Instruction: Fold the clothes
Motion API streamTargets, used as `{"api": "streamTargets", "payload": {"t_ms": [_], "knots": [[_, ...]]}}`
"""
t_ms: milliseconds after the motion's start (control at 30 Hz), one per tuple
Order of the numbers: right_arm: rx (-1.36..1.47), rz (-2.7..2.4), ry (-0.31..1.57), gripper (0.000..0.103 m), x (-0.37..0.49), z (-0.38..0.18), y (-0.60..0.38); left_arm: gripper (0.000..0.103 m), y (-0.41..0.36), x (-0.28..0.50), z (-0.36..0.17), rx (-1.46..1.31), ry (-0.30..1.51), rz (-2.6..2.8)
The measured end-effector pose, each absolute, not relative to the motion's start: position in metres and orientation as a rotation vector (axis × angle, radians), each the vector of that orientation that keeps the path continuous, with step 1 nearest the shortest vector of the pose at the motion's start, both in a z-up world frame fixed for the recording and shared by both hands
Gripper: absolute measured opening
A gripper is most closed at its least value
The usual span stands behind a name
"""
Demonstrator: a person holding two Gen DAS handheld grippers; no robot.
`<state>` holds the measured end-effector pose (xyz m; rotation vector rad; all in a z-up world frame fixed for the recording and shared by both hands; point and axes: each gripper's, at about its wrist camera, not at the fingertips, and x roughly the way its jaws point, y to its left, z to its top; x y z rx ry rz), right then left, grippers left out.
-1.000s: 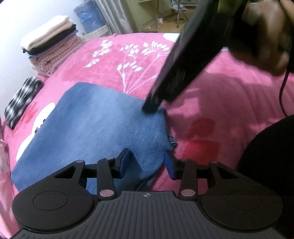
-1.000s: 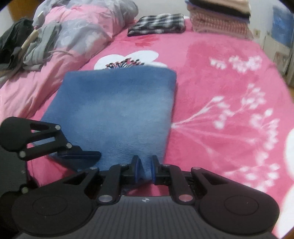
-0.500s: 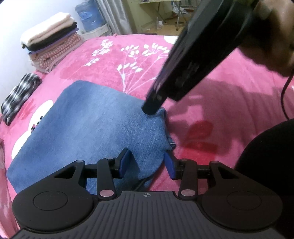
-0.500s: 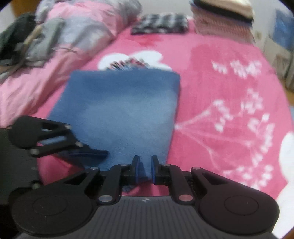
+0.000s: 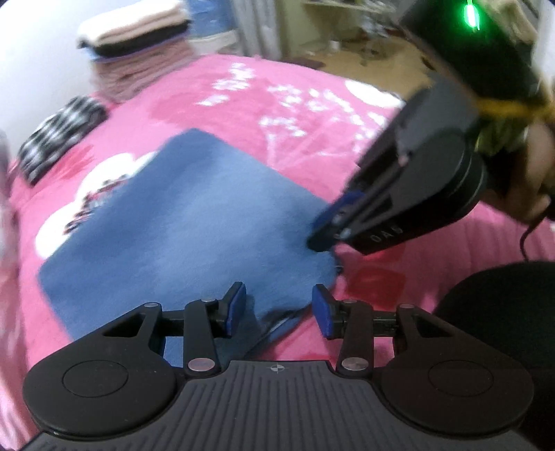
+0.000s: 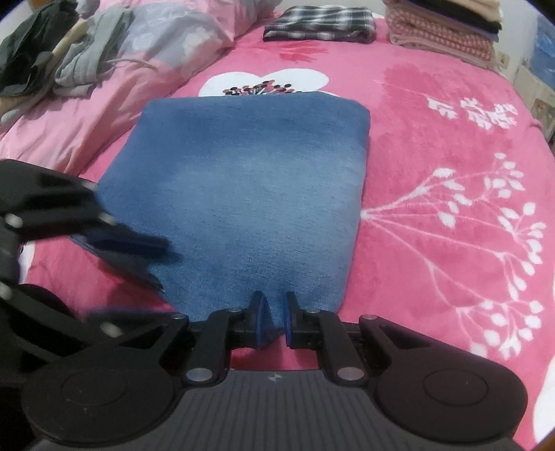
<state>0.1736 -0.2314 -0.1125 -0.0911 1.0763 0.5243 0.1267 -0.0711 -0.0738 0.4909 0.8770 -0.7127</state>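
The left wrist view is motion-blurred: the stacked folded towels (image 5: pixel 133 38) and the black-and-white checked cloth (image 5: pixel 59 138) lose detail. In the right view, the black left gripper (image 6: pixel 114 239) smears, edge-cut.

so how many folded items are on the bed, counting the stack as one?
3: the blue jeans nearest, gripped by the right gripper; the plaid garment at the far edge; the stack right of it. Unfolded clothes lie far left.

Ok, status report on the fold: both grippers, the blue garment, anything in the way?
Left gripper open over the near edge. Right gripper shut on the blue garment, which lies folded flat on the pink bedspread. Nothing in the way.
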Motion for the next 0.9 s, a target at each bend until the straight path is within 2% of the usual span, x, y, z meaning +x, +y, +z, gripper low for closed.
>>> {"api": "streamTargets", "payload": {"t_ms": [133,267,433,900], "knots": [[-0.091,0.515,1.082,0.011,0.175,-0.114,-0.230,0.043,-0.046,0.130,-0.063,0.444,0.876,-0.615],[-0.103,0.507,1.096,0.011,0.177,-0.114,-0.226,0.043,-0.033,0.136,-0.080,0.454,0.886,-0.572],[-0.112,0.492,1.105,0.011,0.177,-0.114,-0.223,0.050,-0.039,0.127,-0.089,0.558,0.838,-0.568],[-0.139,0.442,1.073,0.013,0.166,-0.102,-0.217,0.050,-0.026,0.133,-0.087,0.468,0.845,-0.581]]}}
